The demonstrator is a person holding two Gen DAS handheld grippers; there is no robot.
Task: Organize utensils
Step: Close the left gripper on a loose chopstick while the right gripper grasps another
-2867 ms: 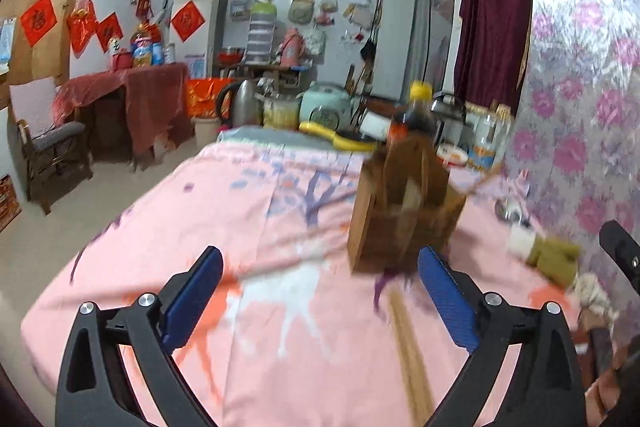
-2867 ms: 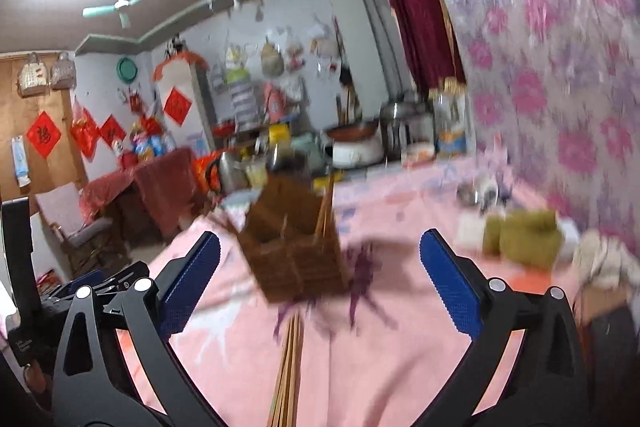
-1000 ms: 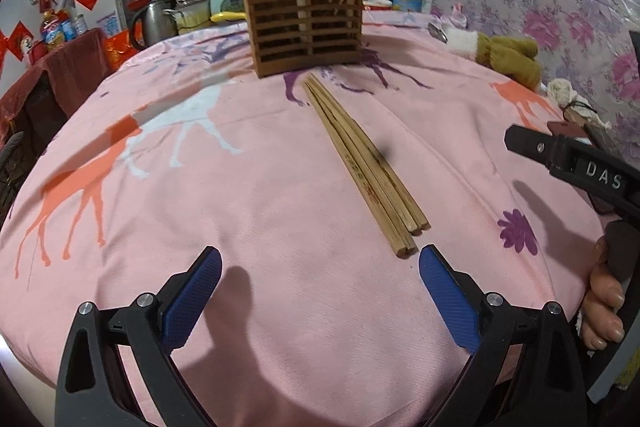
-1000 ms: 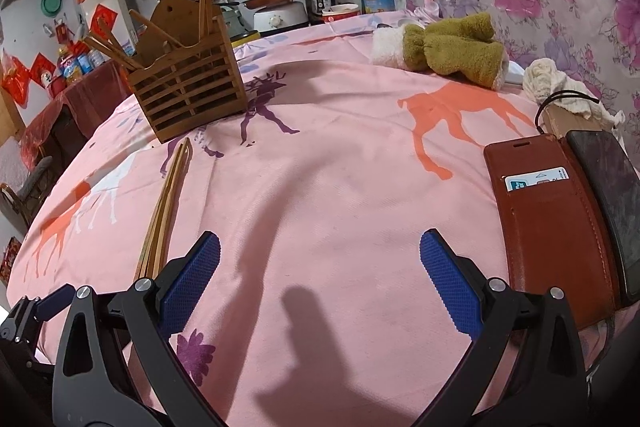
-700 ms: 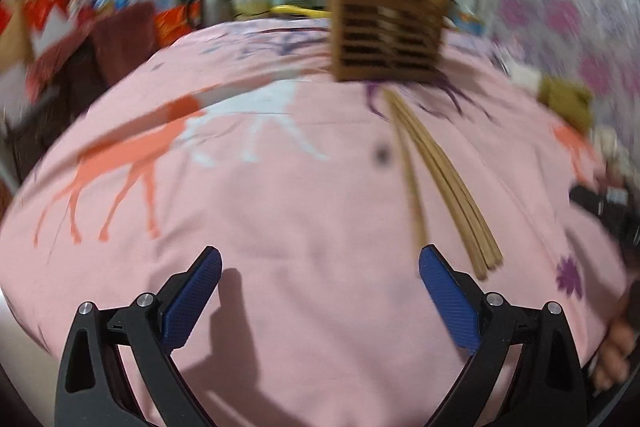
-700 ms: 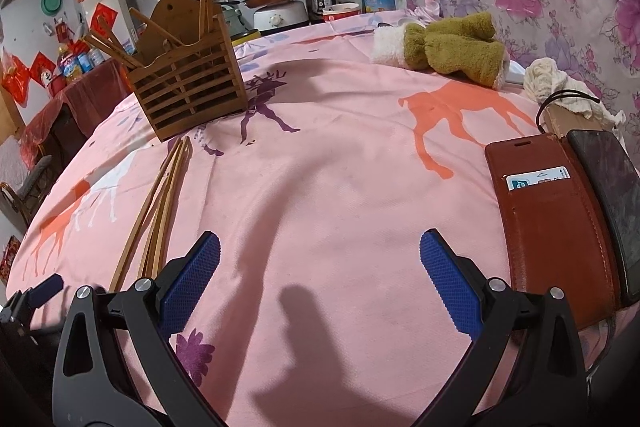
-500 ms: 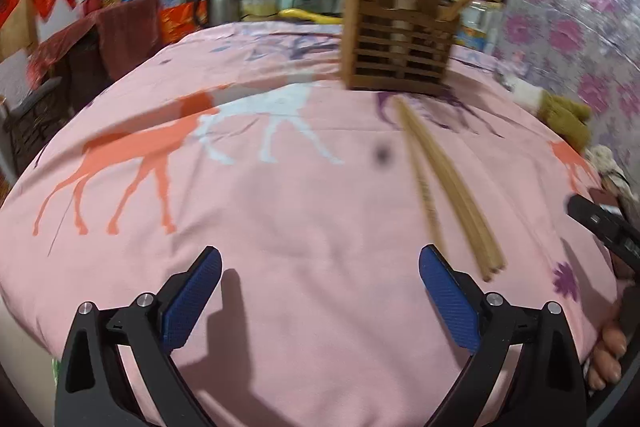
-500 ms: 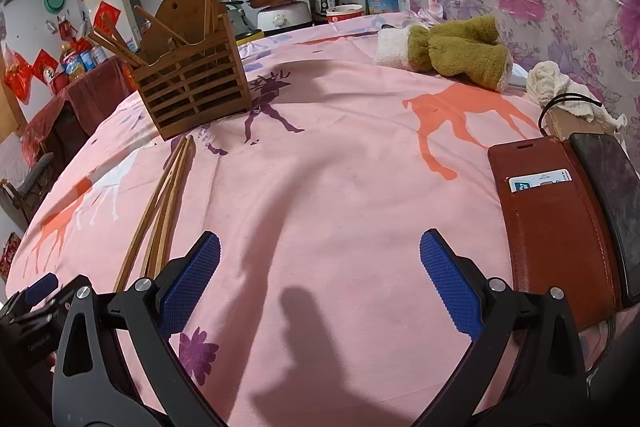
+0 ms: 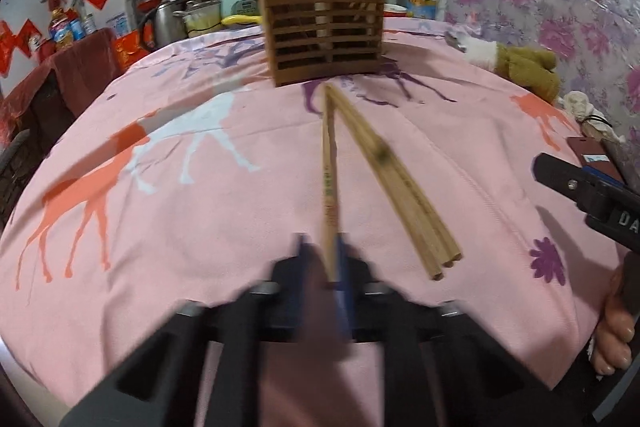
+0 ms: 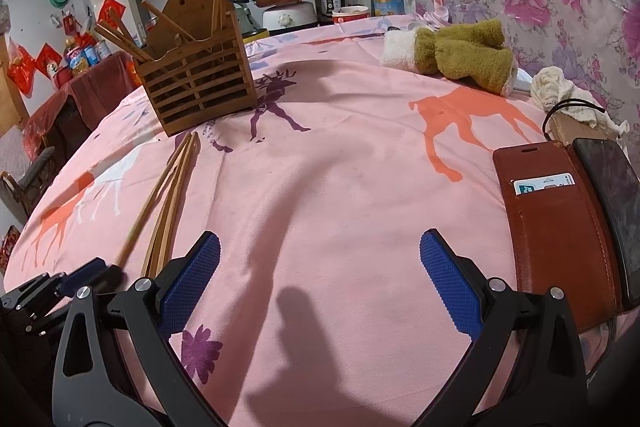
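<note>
Chopsticks (image 9: 400,179) on pink tablecloth (image 9: 200,211), seemingly

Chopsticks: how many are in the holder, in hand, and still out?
Several chopsticks stand in the holder. The left gripper is shut on one chopstick. A bundle of loose ones, count unclear, lies on the cloth. The right gripper is open.

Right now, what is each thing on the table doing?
Left tongs: shut on one chopstick.
Chopstick: near end pinched, lying angled off from the others.
Loose chopsticks: flat on the cloth, bunched together.
Wooden holder: upright, some chopsticks leaning inside.
Right tongs: open, holding nothing.
Brown wallet case: lying open.
</note>
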